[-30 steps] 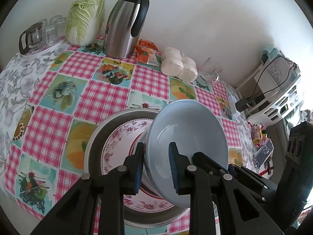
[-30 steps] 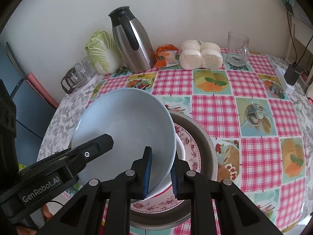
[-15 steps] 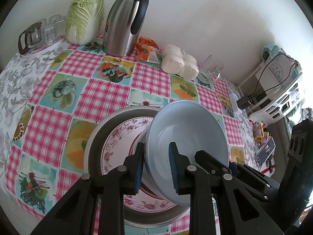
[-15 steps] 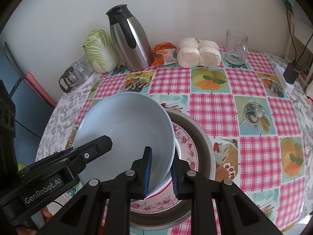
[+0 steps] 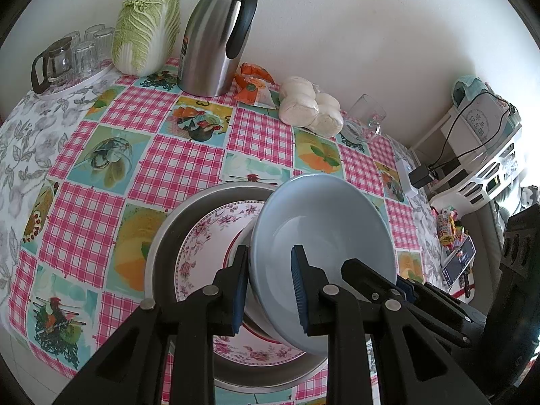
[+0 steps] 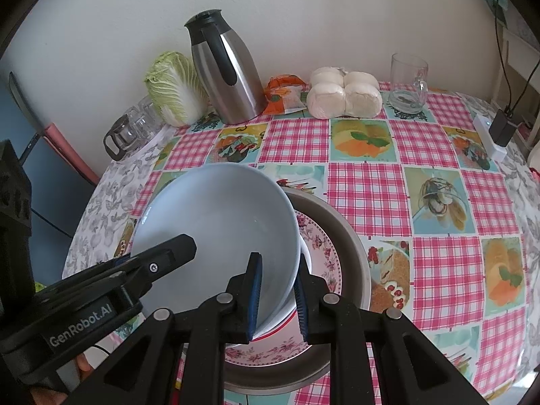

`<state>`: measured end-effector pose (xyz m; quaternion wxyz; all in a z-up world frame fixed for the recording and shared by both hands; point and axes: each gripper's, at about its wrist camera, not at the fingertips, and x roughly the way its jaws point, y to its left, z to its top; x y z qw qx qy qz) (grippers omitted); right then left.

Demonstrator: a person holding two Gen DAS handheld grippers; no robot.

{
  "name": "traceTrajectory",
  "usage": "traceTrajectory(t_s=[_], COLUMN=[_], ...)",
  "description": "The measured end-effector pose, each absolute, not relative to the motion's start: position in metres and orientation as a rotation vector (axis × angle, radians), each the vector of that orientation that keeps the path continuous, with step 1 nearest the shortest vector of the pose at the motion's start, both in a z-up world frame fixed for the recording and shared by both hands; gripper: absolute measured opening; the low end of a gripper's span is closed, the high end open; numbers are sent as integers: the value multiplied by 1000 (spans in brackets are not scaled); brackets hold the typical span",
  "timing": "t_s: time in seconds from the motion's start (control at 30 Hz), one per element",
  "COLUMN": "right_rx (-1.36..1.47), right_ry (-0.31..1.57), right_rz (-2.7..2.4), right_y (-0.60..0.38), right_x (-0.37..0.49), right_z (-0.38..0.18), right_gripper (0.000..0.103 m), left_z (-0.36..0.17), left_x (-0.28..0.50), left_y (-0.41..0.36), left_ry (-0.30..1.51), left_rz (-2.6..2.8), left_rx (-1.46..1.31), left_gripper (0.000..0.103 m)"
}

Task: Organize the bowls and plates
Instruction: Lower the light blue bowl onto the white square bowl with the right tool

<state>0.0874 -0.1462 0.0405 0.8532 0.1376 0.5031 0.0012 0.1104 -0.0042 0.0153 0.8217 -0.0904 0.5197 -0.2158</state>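
A light blue bowl (image 5: pixel 324 233) is held tilted above a stack on the table; it also shows in the right wrist view (image 6: pixel 219 222). My left gripper (image 5: pixel 270 290) is shut on its left rim. My right gripper (image 6: pixel 276 293) is shut on its right rim. Under the bowl sits a white bowl with a red rim (image 6: pixel 303 260) on a pink floral plate (image 5: pixel 202 246), which lies inside a wide metal pan (image 5: pixel 162 246). The pan and plate also show in the right wrist view, pan (image 6: pixel 354 253) and plate (image 6: pixel 324 249).
On the checked tablecloth (image 5: pixel 175 168) at the back stand a steel thermos (image 5: pixel 212 33), a cabbage (image 5: pixel 145 30), a tray of glasses (image 5: pixel 71 64), an orange packet (image 5: pixel 256 84), wrapped buns (image 5: pixel 310 108) and a glass mug (image 5: pixel 364 118). A white rack with cables (image 5: pixel 479 155) stands beyond the right table edge.
Both grippers and the blue bowl have risen slightly above the stack. The grips have not changed.
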Motion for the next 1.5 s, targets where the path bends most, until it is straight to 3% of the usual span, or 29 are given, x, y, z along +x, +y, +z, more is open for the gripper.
traceTrajectory(t_s=[0.83,1.13,1.5], right_rx=[321,326,330], right_ry=[1052,1067,1074], right_rz=[-25,-29,-30], right_y=[-159,-161,-162], right_x=[86,87,87], right_z=[41,36,33], right_gripper=[22,22,22], left_z=[18,20,23], left_x=[112,109,108], left_y=[-2,-3,-3], left_ry=[1108,1113,1100], left_rz=[-461,-466,-468], left_rx=[-202,-200,-192], left_gripper=[25,32,33])
